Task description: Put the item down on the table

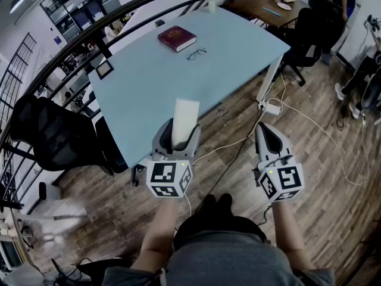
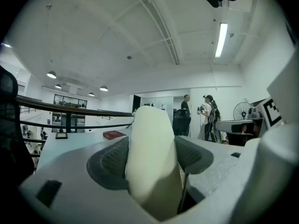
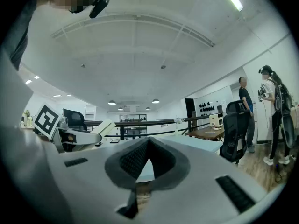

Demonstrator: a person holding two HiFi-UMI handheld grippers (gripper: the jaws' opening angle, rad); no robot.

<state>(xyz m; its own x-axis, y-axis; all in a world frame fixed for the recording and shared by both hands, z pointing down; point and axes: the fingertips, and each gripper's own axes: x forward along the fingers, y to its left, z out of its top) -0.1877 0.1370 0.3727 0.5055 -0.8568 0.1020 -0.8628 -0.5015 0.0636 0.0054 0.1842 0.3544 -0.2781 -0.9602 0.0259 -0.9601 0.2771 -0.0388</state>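
A cream-white, flat oblong item sticks out forward from my left gripper, which is shut on it over the near edge of the pale blue table. In the left gripper view the item stands between both dark pads and fills the gap. My right gripper hovers over the wooden floor to the right of the table, level, its tips touching. In the right gripper view its pads meet at the tips with nothing between them, and the left gripper with the item shows at the left.
On the far part of the table lie a dark red book, a pair of glasses and a small framed picture. A black office chair stands left of the table. Cables and a power strip run over the floor. People stand at the right.
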